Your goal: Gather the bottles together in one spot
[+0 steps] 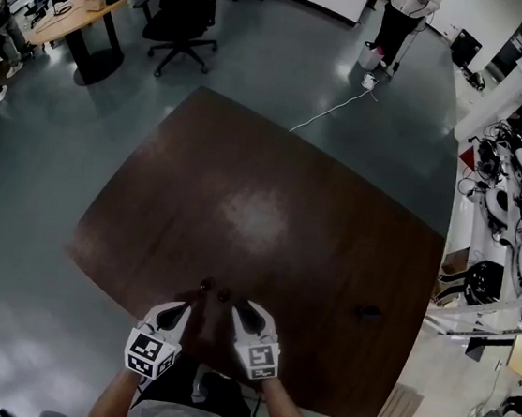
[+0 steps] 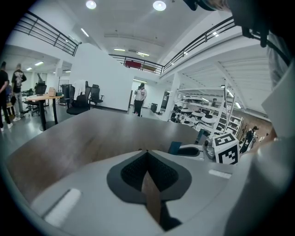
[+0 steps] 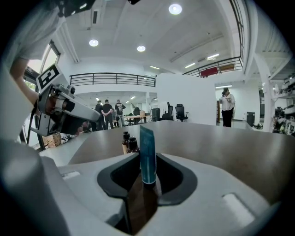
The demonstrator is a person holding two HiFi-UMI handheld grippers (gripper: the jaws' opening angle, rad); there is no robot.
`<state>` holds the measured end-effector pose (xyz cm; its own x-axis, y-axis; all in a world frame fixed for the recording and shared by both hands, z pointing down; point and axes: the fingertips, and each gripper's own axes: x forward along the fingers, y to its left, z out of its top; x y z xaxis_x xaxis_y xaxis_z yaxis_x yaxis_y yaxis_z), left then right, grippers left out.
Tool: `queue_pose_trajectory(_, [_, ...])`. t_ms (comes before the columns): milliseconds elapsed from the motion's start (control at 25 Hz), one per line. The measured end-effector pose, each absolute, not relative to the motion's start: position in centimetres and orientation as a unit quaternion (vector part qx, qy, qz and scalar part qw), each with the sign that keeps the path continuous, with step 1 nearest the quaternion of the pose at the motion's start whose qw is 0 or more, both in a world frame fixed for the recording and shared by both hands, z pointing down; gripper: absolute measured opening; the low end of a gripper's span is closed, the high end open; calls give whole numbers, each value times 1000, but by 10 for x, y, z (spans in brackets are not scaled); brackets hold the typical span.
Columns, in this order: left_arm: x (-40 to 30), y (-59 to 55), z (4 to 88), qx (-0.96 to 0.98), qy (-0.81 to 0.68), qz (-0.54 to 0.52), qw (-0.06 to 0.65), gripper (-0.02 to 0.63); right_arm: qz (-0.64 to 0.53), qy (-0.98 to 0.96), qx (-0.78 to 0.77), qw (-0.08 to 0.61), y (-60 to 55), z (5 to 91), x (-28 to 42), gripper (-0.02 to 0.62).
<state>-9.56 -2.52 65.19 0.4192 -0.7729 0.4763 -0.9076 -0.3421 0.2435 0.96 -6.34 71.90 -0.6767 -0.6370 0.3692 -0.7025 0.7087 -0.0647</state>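
The left gripper (image 1: pixel 177 311) sits lowest over the near edge of the table (image 1: pixel 271 204), its jaws clenched tip to tip with nothing between them. Just beside it, the right gripper (image 1: pixel 246 314) has its jaws closed on a teal tube (image 3: pixel 147 154). The tube stands upright, cap down, and the pads look pressed against its two sides.

The tube looks like thin soft plastic: light, squashy, and flat in section. A hard squeeze would probably buckle it, and a loose one could let its smooth skin slide or swivel. The firmer stretch just above the cap seems the safest hold. On so narrow a cap it would likely topple if set down carelessly.

Just beyond the jaws stand two small brown bottles (image 3: pixel 132 144), upright and touching or nearly so. They mark the likely gathering spot. They look stiff and round, possibly glass, so each is best taken across the body below the cap. A knock from the tube or a jaw could tip them.

Further right on the table, well apart from the pair, lies a small dark thing (image 1: pixel 368 312), too small to identify. It may be another bottle to fetch.
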Motion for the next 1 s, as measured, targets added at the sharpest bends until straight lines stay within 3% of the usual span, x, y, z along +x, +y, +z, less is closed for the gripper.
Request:
queue_pose_trajectory(200, [-94, -25, 648, 807, -522, 137, 242, 0, 107, -910, 368, 156, -61, 713, 14, 221])
queue_pose_trajectory(320, [-96, -25, 648, 807, -520, 137, 242, 0, 113, -907, 374, 155, -59, 717, 15, 238])
queue_pose_trajectory(800, [-67, -28, 610, 837, -484, 123, 223, 0, 118, -882, 442, 116, -41, 656, 57, 217])
queue_pose_trajectory(1000, [-31, -28, 587, 862, -451, 115, 201, 0, 106, -861, 489, 93, -28, 627, 96, 136])
